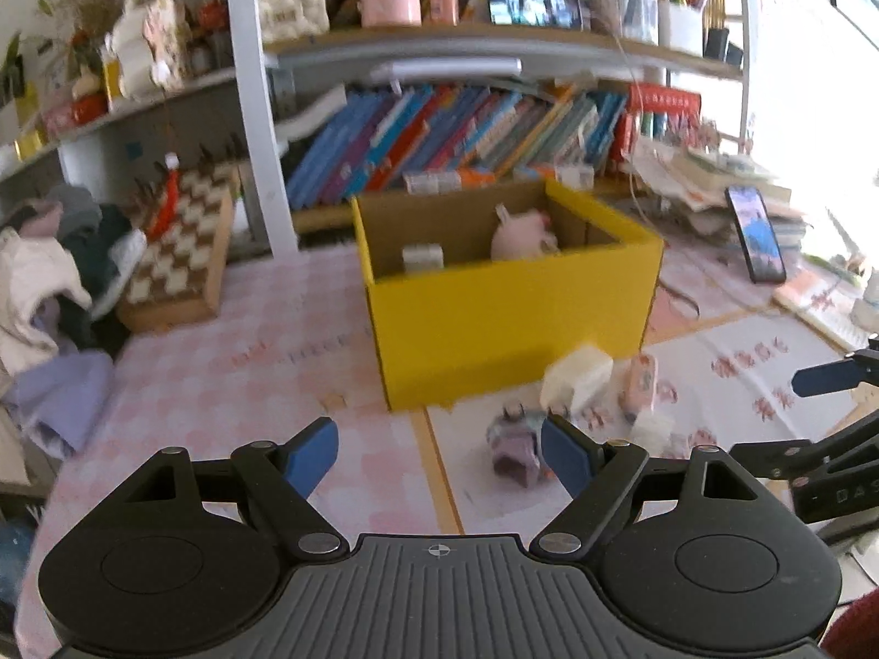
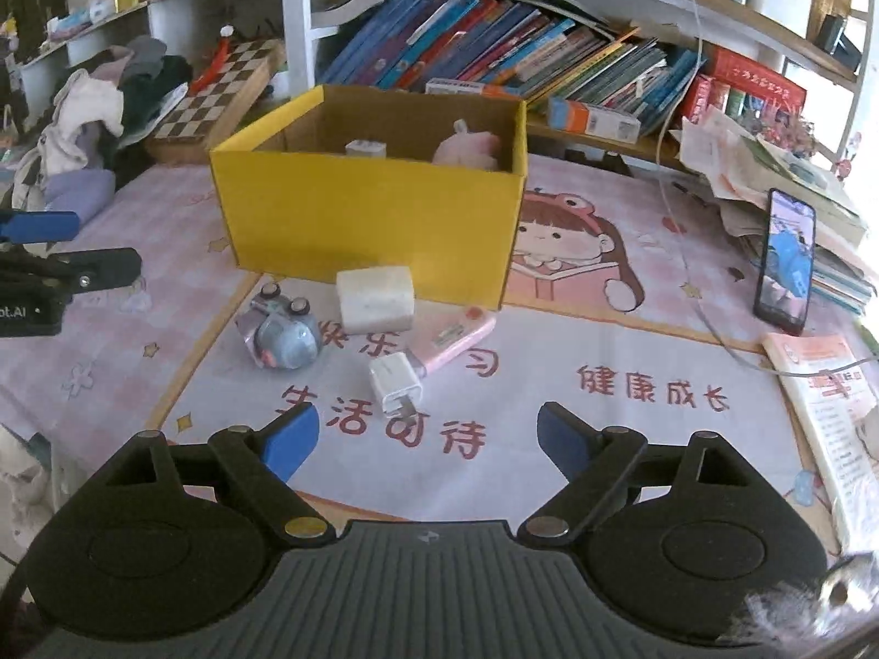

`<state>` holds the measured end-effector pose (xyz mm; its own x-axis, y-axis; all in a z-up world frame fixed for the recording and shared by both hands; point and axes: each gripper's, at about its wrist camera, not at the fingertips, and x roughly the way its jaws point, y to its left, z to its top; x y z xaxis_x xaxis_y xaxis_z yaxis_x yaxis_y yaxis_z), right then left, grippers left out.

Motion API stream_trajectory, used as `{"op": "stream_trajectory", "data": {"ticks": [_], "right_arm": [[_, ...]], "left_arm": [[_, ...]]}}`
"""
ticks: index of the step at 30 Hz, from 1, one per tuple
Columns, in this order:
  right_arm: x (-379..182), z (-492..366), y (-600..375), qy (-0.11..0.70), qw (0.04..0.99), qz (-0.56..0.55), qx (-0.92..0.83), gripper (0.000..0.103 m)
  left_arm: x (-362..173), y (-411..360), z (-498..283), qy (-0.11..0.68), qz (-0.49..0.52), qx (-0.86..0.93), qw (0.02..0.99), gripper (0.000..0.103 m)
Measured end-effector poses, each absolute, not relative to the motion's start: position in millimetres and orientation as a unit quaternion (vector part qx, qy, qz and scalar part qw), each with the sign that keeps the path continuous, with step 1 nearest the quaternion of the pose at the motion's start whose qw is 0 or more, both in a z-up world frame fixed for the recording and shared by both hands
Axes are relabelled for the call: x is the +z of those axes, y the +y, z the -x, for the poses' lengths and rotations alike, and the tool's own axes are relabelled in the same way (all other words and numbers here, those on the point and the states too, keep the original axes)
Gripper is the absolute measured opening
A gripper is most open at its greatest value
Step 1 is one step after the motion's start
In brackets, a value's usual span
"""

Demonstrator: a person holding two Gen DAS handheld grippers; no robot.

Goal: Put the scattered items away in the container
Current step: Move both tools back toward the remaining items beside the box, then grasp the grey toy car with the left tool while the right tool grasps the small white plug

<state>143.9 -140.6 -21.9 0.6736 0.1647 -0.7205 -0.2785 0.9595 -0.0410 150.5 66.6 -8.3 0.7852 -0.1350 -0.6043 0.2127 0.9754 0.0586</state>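
Lying before the box [image 2: 368,219] are four items: toy [image 2: 283,332], block [image 2: 375,299], case [image 2: 459,338], charger [image 2: 395,384], both grippers [image 2: 427,439] [image 1: 439,453] gaping empty.

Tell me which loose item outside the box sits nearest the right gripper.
The small white charger plug, prongs toward the right gripper; the pink case, white block and blue toy lie farther back.

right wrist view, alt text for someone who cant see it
Open right gripper hovers over a pink mat; ahead lie a white charger, pink power bank, white block and blue toy, before a yellow box.
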Motion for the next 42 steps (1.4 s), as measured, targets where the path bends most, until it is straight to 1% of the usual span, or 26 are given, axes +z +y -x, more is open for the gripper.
{"op": "stream_trajectory", "data": {"ticks": [3, 9, 16, 21, 39, 41, 42], "right_arm": [[-29.9, -146.7, -135.0, 0.405, 0.902, 0.085, 0.123, 0.087], [-33.1, -150.8, -131.5, 0.412, 0.897, 0.089, 0.132, 0.087], [-36.9, -157.4, -128.4, 0.42, 0.892, 0.092, 0.142, 0.087], [-38.2, -165.0, -125.9, 0.422, 0.889, 0.093, 0.151, 0.084], [-41.9, -202.7, -127.3, 0.434, 0.881, 0.1, 0.159, 0.084], [-46.7, -208.6, -127.2, 0.441, 0.876, 0.1, 0.167, 0.077], [-49.8, -211.6, -127.1, 0.444, 0.874, 0.1, 0.17, 0.069]], "left_arm": [[-18.4, 62.0, -150.9, 0.338, -0.049, -0.102, 0.934, 0.083], [-21.8, 53.9, -152.9, 0.341, -0.062, -0.117, 0.931, 0.083], [-33.7, 50.6, -161.9, 0.365, -0.073, -0.111, 0.921, 0.083], [-34.8, 47.4, -166.9, 0.367, -0.08, -0.113, 0.92, 0.083], [-46.0, 38.3, -201.6, 0.389, -0.075, -0.119, 0.91, 0.083], [-48.7, 34.8, -205.6, 0.391, -0.076, -0.124, 0.909, 0.083], [-50.2, 32.7, -207.8, 0.393, -0.078, -0.127, 0.907, 0.083]]}}
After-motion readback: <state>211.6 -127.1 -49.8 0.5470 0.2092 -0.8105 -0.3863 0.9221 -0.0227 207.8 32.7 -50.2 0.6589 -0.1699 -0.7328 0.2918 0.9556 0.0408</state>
